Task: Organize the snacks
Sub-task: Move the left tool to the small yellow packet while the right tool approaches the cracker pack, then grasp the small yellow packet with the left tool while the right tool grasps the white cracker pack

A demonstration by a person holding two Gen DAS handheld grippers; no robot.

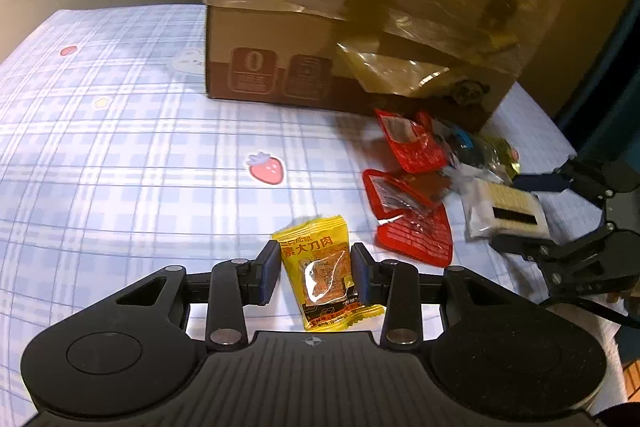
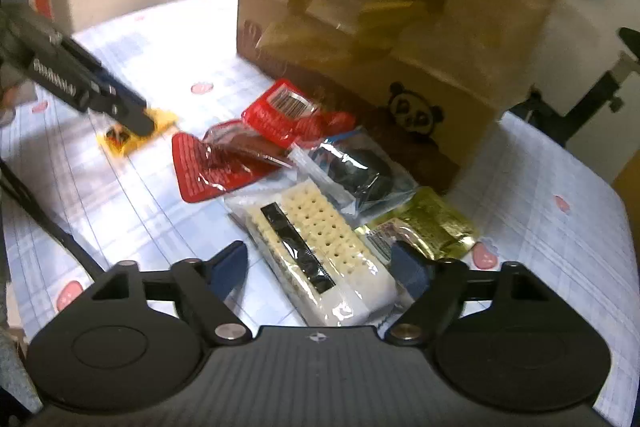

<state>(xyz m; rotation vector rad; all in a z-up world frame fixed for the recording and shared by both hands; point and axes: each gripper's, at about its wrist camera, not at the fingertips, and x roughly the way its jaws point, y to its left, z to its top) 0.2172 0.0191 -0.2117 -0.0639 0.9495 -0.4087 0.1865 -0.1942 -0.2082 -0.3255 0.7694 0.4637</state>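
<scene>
- Left tongs (image 1: 316, 273) sit closest to us, with the yellow snack pack (image 1: 326, 277) between their two pads. The pads look pressed on its sides, so the pack seems clamped.
- Lift that yellow pack slowly and keep the squeeze soft, because the wrapper is thin and could slip or crush.
- Right tongs (image 2: 320, 269) are apart, with the cracker pack (image 2: 320, 251) lying between them on the checked cloth (image 1: 120, 147). I cannot see either pad pressing on it yet.
- Close on the long sides of the cracker pack, near its middle, so it stays flat.
- Mind the pile just past it: red packs (image 2: 224, 163), a dark blue pack (image 2: 360, 171) and a gold pack (image 2: 432, 223) lie touching each other.
- Far behind stands the cardboard box (image 2: 400, 27), likely the place for the snacks.
</scene>
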